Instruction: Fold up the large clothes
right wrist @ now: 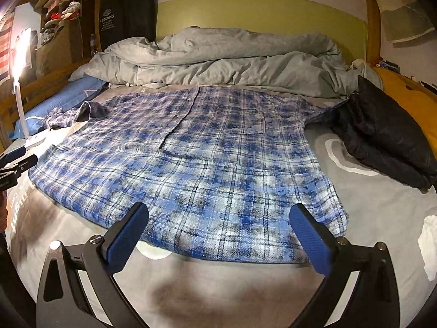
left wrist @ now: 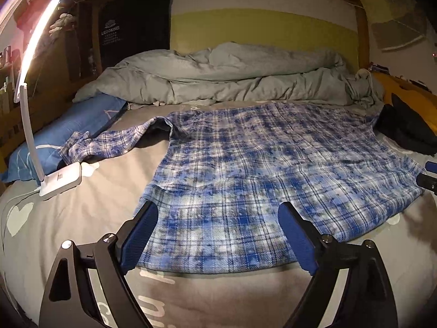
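Note:
A blue and white plaid shirt (left wrist: 259, 169) lies spread flat on the grey bed sheet (left wrist: 82, 218), hem toward me; it also shows in the right wrist view (right wrist: 191, 158). Its left sleeve (left wrist: 109, 142) stretches out to the left. My left gripper (left wrist: 218, 207) is open, hovering over the shirt's near hem, left part. My right gripper (right wrist: 218, 210) is open over the hem's right part. Both are empty. The left gripper's tips (right wrist: 16, 161) show at the right view's left edge, and the right gripper (left wrist: 430, 175) at the left view's right edge.
A lit white desk lamp (left wrist: 60, 180) stands on the bed at left beside a blue pillow (left wrist: 68, 134). A crumpled grey duvet (left wrist: 218, 79) lies behind the shirt. A dark folded garment (right wrist: 382, 136) lies at right. A wooden headboard frame (right wrist: 372, 22) is beyond.

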